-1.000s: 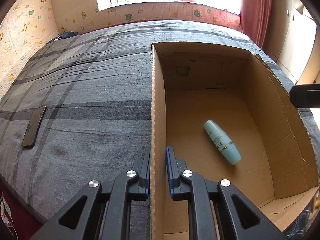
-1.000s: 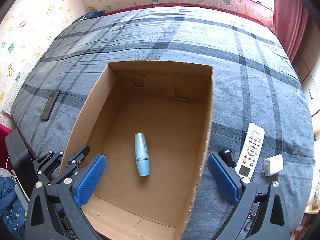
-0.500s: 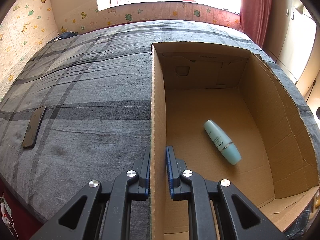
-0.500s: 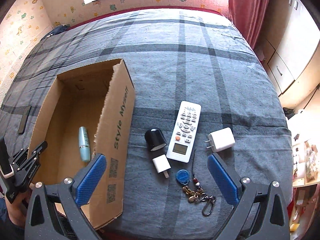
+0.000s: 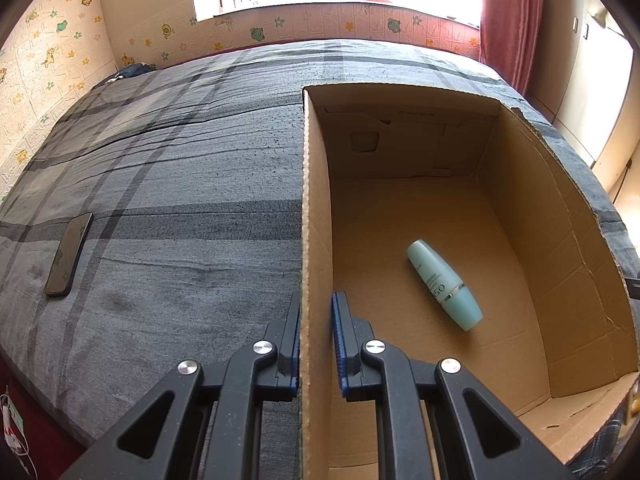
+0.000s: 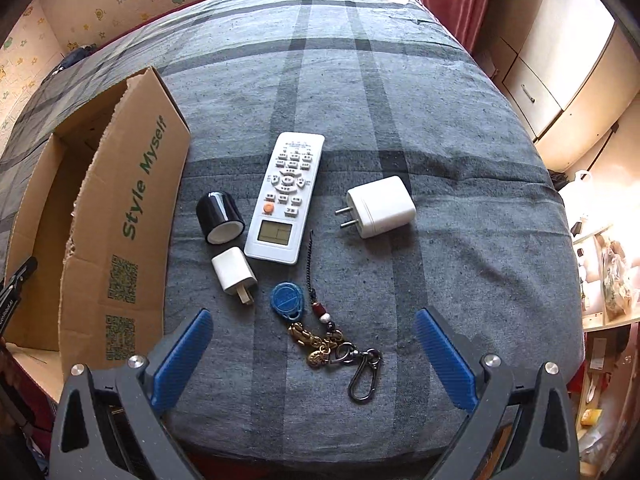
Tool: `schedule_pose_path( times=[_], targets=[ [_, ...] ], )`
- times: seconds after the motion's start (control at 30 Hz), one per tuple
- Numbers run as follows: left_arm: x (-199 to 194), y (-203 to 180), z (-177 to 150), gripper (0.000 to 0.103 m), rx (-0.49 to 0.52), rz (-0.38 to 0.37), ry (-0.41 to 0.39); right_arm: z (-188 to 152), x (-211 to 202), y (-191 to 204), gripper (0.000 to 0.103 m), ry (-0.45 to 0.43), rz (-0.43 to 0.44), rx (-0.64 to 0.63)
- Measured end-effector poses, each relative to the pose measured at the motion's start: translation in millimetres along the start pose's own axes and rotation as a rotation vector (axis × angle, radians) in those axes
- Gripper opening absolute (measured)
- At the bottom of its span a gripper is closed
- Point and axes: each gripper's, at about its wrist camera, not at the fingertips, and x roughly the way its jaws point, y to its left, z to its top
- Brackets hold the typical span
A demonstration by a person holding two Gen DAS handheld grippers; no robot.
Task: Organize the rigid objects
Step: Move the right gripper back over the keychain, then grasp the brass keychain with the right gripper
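My left gripper (image 5: 316,312) is shut on the left wall of an open cardboard box (image 5: 314,208) that stands on the bed. A pale teal bottle (image 5: 444,284) lies on the box floor. In the right wrist view the box (image 6: 132,216) stands at the left. Beside it on the blanket lie a black cylinder (image 6: 219,218), a white remote (image 6: 286,196), a small white charger (image 6: 235,274), a larger white charger (image 6: 380,206) and a blue-tagged key bunch (image 6: 320,332). My right gripper (image 6: 314,334) hangs open above the keys, touching nothing.
A dark phone (image 5: 68,254) lies on the grey plaid blanket (image 5: 180,184) left of the box. The bed's near edge runs just under my right gripper. White cupboards (image 6: 560,68) and a cluttered shelf (image 6: 608,280) stand to the right of the bed.
My right gripper has swung from over the box to the right and lower, and now hangs over the loose items beside it. The left gripper and the box have not moved.
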Motion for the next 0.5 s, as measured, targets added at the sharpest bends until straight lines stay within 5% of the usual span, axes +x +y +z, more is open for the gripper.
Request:
schedule_pose_path(
  times=[0.5],
  targets=[
    [1,0,-1,0.014,-0.007,-0.002,0.001,-29,77,-29,0.103,0.158,-0.004,0.076]
  ],
)
